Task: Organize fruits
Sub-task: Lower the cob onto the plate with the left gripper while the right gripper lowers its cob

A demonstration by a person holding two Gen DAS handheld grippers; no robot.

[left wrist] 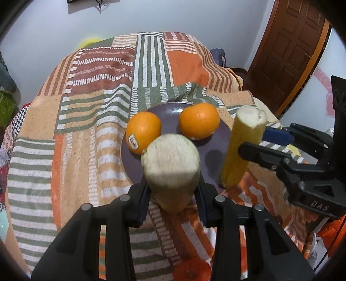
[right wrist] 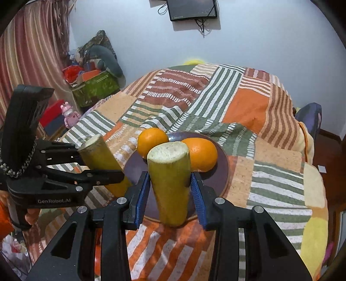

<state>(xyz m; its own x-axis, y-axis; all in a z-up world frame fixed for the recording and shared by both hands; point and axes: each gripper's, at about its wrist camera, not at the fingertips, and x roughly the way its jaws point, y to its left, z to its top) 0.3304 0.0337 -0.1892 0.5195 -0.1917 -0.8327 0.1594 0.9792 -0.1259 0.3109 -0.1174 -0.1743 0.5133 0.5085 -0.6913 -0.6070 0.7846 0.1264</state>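
Left gripper (left wrist: 172, 190) is clamped on a stubby yellow-green stalk piece (left wrist: 172, 166), its pale cut end tipped toward the camera and blurred. In the right wrist view this same gripper (right wrist: 101, 173) shows from the side, reaching in from the left edge with that stalk piece (right wrist: 101, 160) leaning between its black fingers. Just beyond its fingertips sits a dark purple plate (left wrist: 218, 149) on a patchwork bedspread (left wrist: 86, 108), carrying two oranges: a stickered orange (left wrist: 142, 131) ahead and slightly left, and a plain orange (left wrist: 199, 120) ahead and slightly right. The stalk hides part of the plate's near side and the lower edge of the stickered orange.

Right gripper (right wrist: 170, 192) is closed on a second stalk piece (right wrist: 169, 179), held upright between blue pads (right wrist: 196, 194), with its lower end at the plate's near rim. That piece blocks the gap between the two oranges in this view. From the left wrist camera, the right gripper (left wrist: 255, 147) enters from the right and the second stalk piece (left wrist: 242, 144) stands just right of the plate.

Only the right wrist view shows a striped curtain (right wrist: 32, 54), a heap of clutter (right wrist: 93, 75) and a wall-mounted screen (right wrist: 192, 9); only the left one shows a wooden door (left wrist: 289, 49).
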